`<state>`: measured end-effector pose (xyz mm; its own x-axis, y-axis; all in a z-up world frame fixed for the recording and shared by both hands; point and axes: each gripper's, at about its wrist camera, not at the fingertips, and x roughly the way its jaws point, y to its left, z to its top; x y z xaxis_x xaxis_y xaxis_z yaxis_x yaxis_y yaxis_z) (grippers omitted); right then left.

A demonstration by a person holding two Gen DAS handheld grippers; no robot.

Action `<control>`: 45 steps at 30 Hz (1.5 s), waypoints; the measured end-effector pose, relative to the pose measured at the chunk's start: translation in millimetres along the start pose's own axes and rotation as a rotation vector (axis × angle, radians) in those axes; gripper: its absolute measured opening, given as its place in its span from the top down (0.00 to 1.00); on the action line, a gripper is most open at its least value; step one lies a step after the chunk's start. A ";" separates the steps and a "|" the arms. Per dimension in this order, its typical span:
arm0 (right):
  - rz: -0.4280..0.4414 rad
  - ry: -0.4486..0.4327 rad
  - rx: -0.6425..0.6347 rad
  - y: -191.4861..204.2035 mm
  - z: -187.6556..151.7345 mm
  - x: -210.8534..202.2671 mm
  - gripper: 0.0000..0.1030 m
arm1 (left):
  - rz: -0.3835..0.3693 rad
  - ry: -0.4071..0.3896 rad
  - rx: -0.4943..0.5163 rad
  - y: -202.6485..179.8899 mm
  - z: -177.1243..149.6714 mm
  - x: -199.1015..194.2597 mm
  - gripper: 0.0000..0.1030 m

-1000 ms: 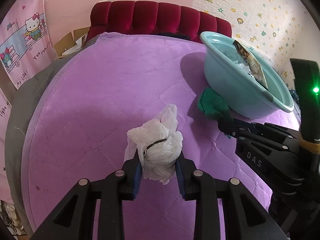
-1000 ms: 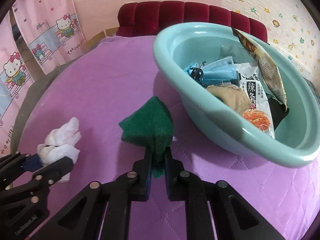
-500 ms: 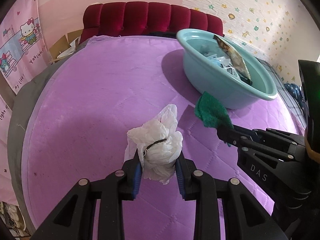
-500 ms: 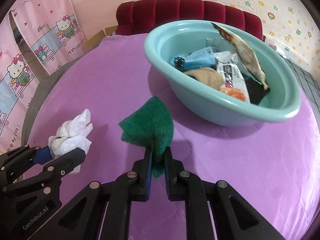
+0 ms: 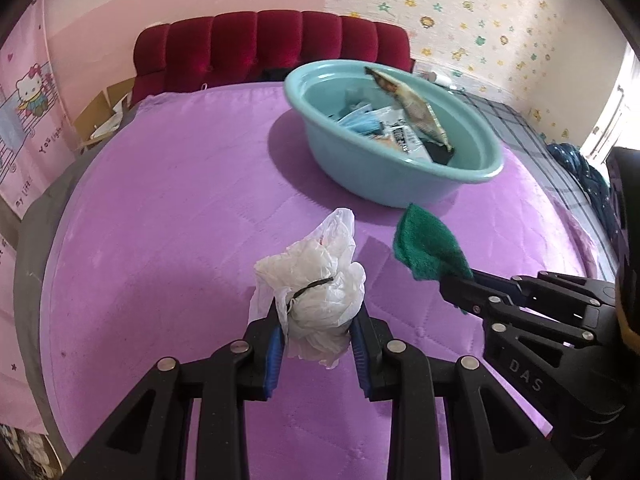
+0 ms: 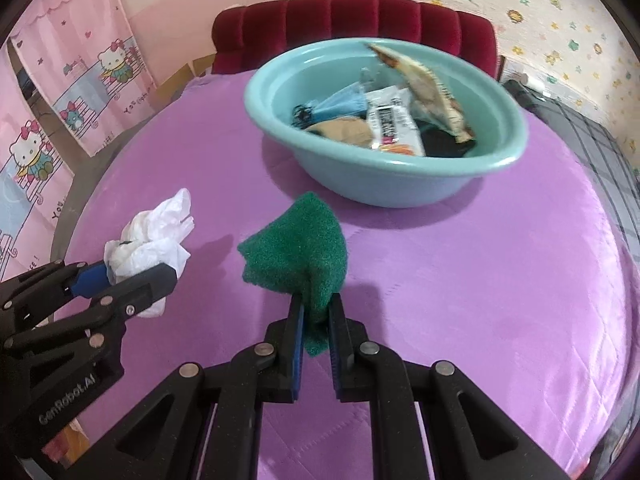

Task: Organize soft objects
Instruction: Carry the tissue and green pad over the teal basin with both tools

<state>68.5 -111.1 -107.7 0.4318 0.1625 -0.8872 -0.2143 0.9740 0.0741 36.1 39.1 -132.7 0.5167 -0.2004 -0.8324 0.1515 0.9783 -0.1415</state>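
Nearest to me, the left gripper [image 5: 318, 332] pinches a crumpled white plastic bag [image 5: 316, 288] between its blue-padded fingers [image 5: 274, 344], the bag bulging out above and below the pads, a thin dark band around its middle. Just beside it on the side toward the basin, the right gripper [image 6: 316, 320] has its fingers pressed nearly together on the lower corner of a green cloth [image 6: 296, 248], which stands up from the jaws in a loose, fuzzy fold. Both bundles are held up over the purple quilted bedspread [image 5: 168, 208] — their shadows fall on it short of the basin, and neither touches the basin. Farther on sits the light blue basin [image 6: 400, 184], resting on the bedspread, its near wall just beyond the green cloth. Inside it lie a blue face mask [image 6: 344, 102], a tan soft item [image 6: 344, 130], a white snack packet with dark printing [image 6: 392, 120], something black [image 6: 444, 142] and a long brownish wrapper [image 6: 428, 88] leaning up against the far rim. Behind the basin stands a dark red padded headboard [image 5: 272, 48]. Beyond that is a pink wall, with cartoon-cat curtains [image 6: 64, 92] off to the basin's left.
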 end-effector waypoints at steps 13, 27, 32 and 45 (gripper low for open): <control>-0.045 -0.065 0.051 -27.4 6.6 -49.1 0.90 | -0.036 -0.039 0.061 -30.3 28.6 -18.7 0.68; -0.054 -0.109 0.082 -58.4 53.8 -72.6 0.90 | -0.060 -0.070 0.111 -53.6 78.5 -22.1 0.68; -0.042 -0.104 0.089 -67.3 73.7 -66.5 0.90 | -0.054 -0.075 0.136 -60.5 98.9 -14.0 0.68; 0.007 -0.067 0.115 -94.2 134.9 -24.6 0.90 | -0.032 -0.056 0.158 -62.2 148.3 32.8 0.68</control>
<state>196.3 -185.5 -31.4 0.4890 0.1753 -0.8545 -0.1167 0.9839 0.1351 168.5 -36.2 -71.7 0.5549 -0.2385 -0.7970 0.2974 0.9516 -0.0777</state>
